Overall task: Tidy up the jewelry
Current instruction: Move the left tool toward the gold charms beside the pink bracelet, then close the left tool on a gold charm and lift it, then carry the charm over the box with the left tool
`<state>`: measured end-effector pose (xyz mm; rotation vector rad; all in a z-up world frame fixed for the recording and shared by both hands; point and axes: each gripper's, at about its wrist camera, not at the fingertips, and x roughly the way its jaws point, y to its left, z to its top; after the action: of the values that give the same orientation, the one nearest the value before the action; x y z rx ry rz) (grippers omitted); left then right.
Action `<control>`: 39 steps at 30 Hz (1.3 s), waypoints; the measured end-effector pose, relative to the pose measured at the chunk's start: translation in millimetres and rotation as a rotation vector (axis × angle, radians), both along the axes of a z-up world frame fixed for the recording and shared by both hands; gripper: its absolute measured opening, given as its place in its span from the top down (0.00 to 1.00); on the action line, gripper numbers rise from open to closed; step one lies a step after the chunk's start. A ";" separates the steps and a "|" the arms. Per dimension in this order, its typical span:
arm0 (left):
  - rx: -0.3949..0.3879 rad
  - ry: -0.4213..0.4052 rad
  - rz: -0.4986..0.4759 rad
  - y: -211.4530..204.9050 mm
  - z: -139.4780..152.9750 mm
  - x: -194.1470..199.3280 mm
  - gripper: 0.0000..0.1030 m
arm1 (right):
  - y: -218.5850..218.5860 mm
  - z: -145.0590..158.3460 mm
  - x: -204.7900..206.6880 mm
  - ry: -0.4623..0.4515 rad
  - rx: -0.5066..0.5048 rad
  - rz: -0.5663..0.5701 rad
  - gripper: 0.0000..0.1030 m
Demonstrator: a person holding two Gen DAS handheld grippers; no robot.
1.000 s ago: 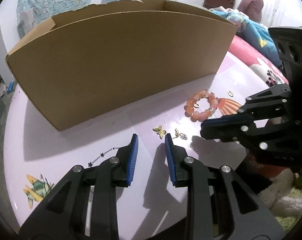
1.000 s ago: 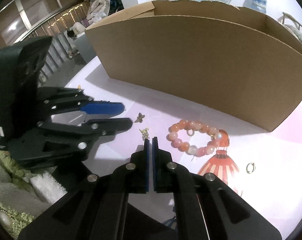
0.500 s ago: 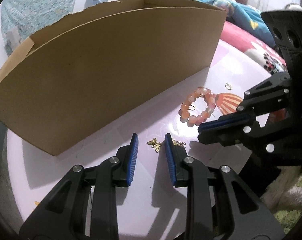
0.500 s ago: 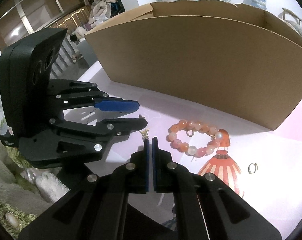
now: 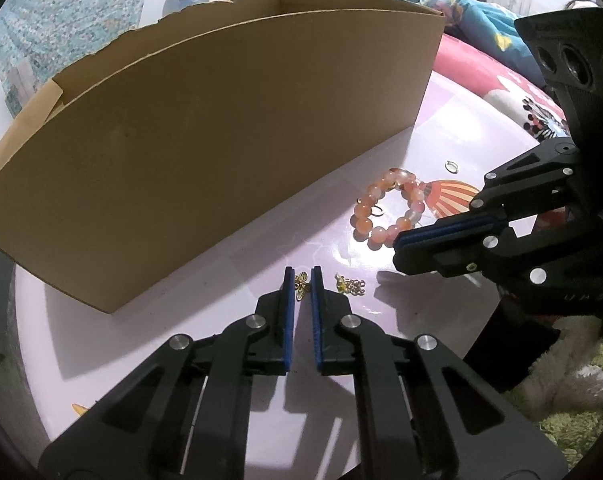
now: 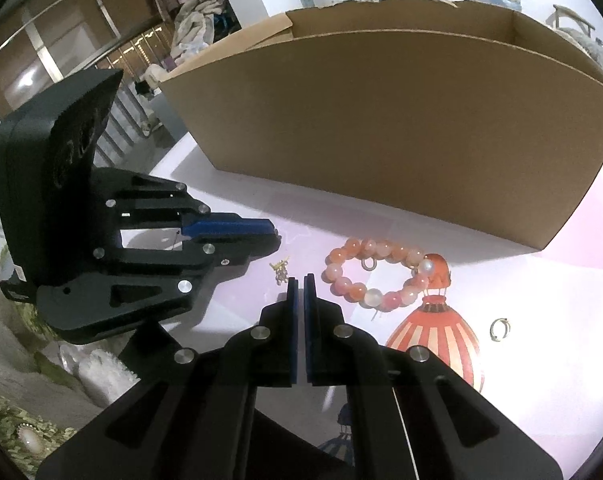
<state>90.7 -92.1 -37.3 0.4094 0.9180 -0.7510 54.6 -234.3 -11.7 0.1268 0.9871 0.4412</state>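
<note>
A small gold butterfly charm (image 5: 301, 285) lies on the pink table, right between the tips of my left gripper (image 5: 302, 276), whose jaws have narrowed around it with a small gap left. A second gold charm (image 5: 350, 285) lies just to its right; it also shows in the right wrist view (image 6: 280, 271). An orange bead bracelet (image 5: 385, 209) with a small ring inside it lies further right and shows in the right wrist view too (image 6: 375, 276). My right gripper (image 6: 300, 280) is shut and empty, hovering near the second charm.
A large open cardboard box (image 5: 205, 132) stands behind the jewelry. A small gold ring (image 5: 452, 166) lies to the right of the bracelet and shows in the right wrist view (image 6: 499, 329). A green shaggy rug (image 5: 573, 420) lies beyond the table's front edge.
My left gripper moved forward to the butterfly charm and its jaws closed in from wide open to a narrow gap around it. The right gripper stayed shut, nearly still.
</note>
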 end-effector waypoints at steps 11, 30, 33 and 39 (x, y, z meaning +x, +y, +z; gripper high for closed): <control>-0.027 0.014 0.042 14.3 -0.9 -2.8 0.94 | 10.2 2.5 3.9 -0.010 -0.029 0.009 0.97; -0.075 0.025 0.151 41.2 2.2 -1.6 0.94 | 48.9 -8.8 18.5 -0.047 -0.199 0.073 0.96; -0.081 0.025 0.158 43.8 3.1 -2.0 0.94 | 44.2 -7.9 17.2 -0.045 -0.171 0.058 0.97; -0.094 0.005 0.167 53.3 14.1 -6.0 0.94 | 29.0 13.2 9.7 -0.081 -0.087 0.003 0.97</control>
<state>84.7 -38.8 -23.2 0.2449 0.9058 -0.6392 64.3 -205.3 1.5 0.0288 0.9257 0.4019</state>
